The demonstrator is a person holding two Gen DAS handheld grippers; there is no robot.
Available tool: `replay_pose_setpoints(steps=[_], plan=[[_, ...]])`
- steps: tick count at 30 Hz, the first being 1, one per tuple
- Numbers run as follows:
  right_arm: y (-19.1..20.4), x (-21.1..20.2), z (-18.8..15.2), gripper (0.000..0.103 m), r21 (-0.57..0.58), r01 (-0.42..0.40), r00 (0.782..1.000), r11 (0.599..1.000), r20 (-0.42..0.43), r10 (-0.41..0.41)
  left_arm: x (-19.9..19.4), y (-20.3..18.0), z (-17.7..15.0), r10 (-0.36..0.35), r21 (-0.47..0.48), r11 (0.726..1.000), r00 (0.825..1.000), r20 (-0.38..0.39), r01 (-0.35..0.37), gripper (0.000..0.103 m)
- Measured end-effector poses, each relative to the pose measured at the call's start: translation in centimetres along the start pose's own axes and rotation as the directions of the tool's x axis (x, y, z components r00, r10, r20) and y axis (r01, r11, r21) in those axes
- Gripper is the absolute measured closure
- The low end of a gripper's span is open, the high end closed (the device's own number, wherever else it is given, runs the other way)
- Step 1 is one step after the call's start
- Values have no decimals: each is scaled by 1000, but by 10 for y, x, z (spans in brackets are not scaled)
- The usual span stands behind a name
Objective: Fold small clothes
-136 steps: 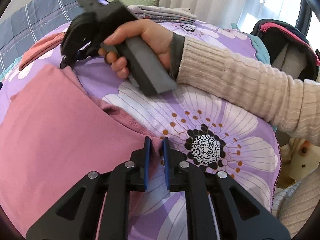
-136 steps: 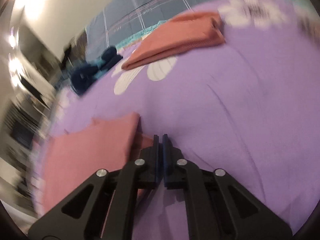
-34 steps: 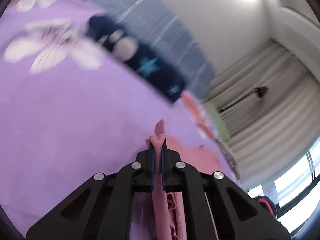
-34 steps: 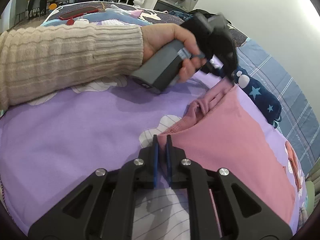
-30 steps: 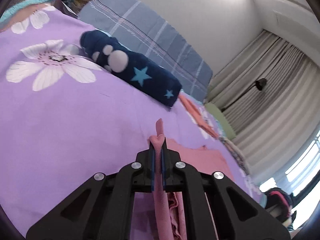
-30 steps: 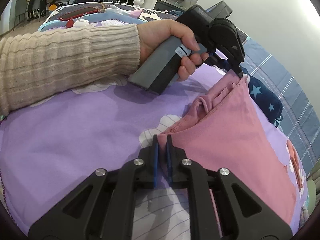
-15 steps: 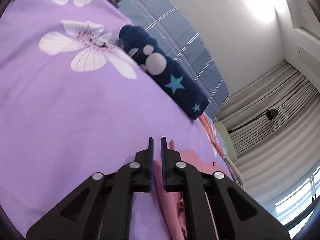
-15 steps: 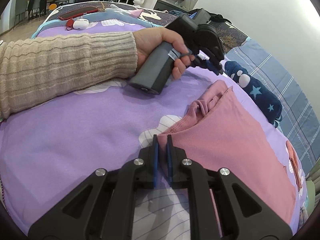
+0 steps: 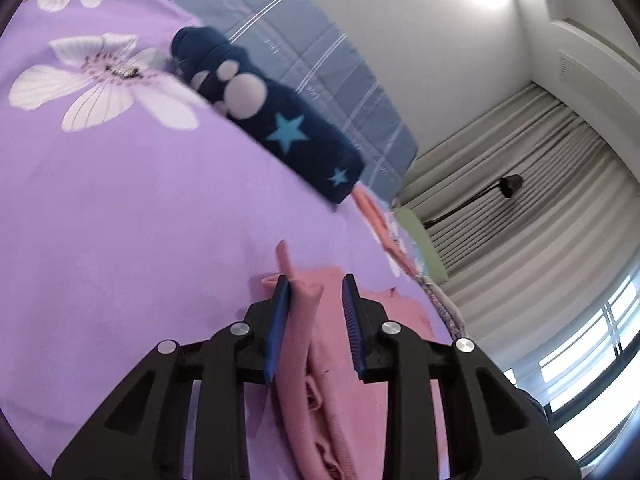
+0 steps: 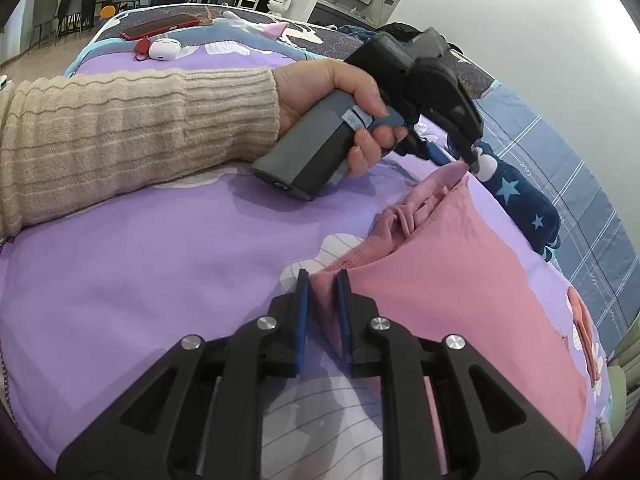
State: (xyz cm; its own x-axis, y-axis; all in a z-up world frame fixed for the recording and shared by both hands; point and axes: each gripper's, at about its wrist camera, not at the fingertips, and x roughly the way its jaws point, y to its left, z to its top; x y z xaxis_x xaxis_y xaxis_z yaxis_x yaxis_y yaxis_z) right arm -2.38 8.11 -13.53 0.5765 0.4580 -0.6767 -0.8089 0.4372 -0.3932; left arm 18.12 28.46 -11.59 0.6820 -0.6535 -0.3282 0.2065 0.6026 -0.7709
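— Pink garment (image 10: pixel 460 288) lies folded on the purple flowered bedspread (image 10: pixel 140 280), its bunched waistband end facing me. What should I watch on the left side?

— My left gripper (image 9: pixel 316 300) has just been opening. Its blue pads (image 9: pixel 280 308) stand apart, and a raised ridge of the pink cloth leans on one pad while the other is clear of it. In the right wrist view my left hand (image 10: pixel 332 112) holds that tool low at the garment's far corner. I judge the release is the step in hand, so I should back straight out and not drag that ridge along.

— And in the middle?

— The fold looks flat across its top layer, but the waistband is puckered. Any sideways tug would likely spoil it.

— The right side?

— My right gripper (image 10: pixel 322 312) has also just been opening slightly. The near corner of the garment sits between its pads, which seem slackened rather than pinching. I should widen it further before lifting, clear of the navy star-print garment (image 10: pixel 520 196) just beside the pink one.
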Motion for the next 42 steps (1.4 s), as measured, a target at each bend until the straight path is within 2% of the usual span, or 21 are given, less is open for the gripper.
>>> replay_pose_setpoints(steps=[3, 5, 7, 9, 10, 11, 12, 14, 16, 19, 24, 27, 30, 34, 38, 39, 40, 41, 42], plan=[[-5, -5, 1, 87, 24, -28, 1000, 999, 7, 28, 1, -5, -2, -5, 22, 1000, 1000, 1, 5, 76], [-24, -19, 3, 85, 85, -96, 995, 992, 30, 94, 0, -5, -2, 15, 19, 1000, 1000, 4, -15, 76], [-51, -29, 7, 85, 118, -66, 998, 991, 21, 64, -3, -1, -3, 51, 10, 999, 999, 5, -51, 76], [-87, -33, 12, 85, 171, -16, 1000, 985, -10, 18, -1, 2, -5, 140, 5, 990, 990, -27, -140, 76], [-115, -32, 16, 85, 230, 10, 999, 973, -35, -2, 3, 3, -6, 199, 14, 980, 978, -55, -199, 76], [-146, -30, 21, 86, 303, 31, 998, 953, -62, -13, 5, 4, -7, 227, 23, 974, 971, -70, -226, 76], [-166, -27, 25, 93, 351, 40, 997, 936, -79, -13, 7, 2, -8, 238, 40, 971, 969, -71, -235, 76], [-214, -15, 38, 96, 439, 46, 993, 897, -122, 9, 9, -6, -10, 232, 88, 970, 969, -79, -225, 76], [-242, 5, 59, 96, 446, 56, 985, 893, -171, 24, 16, -13, -14, 242, 130, 965, 965, -103, -228, 76], [-267, 44, 87, 96, 477, 2, 967, 879, -226, 120, 21, -19, -16, 268, 178, 953, 957, -110, -246, 79], [-266, 109, 124, 95, 526, -109, 919, 844, -270, 287, 19, -17, -15, 262, 164, 956, 959, -106, -243, 83], [-250, 133, 140, 92, 510, -171, 895, 843, -277, 349, 17, -20, -16, 247, 179, 957, 964, -101, -226, 83], [-239, 157, 155, 84, 469, -191, 866, 862, -333, 374, 16, -25, -16, 209, 198, 962, 973, -95, -187, 82], [-226, 181, 164, 71, 438, -211, 808, 874, -424, 408, 18, -26, -18, 210, 207, 961, 972, -103, -186, 82], [-211, 191, 168, 69, 343, -186, 766, 921, -536, 355, 18, -26, -17, 204, 202, 963, 973, -105, -180, 82], [-209, 192, 168, 78, 331, -186, 757, 925, -552, 349, 18, -26, -17, 204, 202, 963, 973, -106, -180, 82], [-209, 194, 168, 93, 323, -181, 754, 929, -561, 341, 17, -26, -17, 205, 202, 963, 973, -106, -180, 82], [-211, 195, 169, 101, 323, -170, 757, 931, -562, 333, 17, -25, -17, 203, 200, 963, 973, -105, -179, 83], [-213, 194, 170, 101, 328, -161, 767, 931, -552, 327, 17, -25, -17, 201, 195, 964, 974, -104, -178, 83]])
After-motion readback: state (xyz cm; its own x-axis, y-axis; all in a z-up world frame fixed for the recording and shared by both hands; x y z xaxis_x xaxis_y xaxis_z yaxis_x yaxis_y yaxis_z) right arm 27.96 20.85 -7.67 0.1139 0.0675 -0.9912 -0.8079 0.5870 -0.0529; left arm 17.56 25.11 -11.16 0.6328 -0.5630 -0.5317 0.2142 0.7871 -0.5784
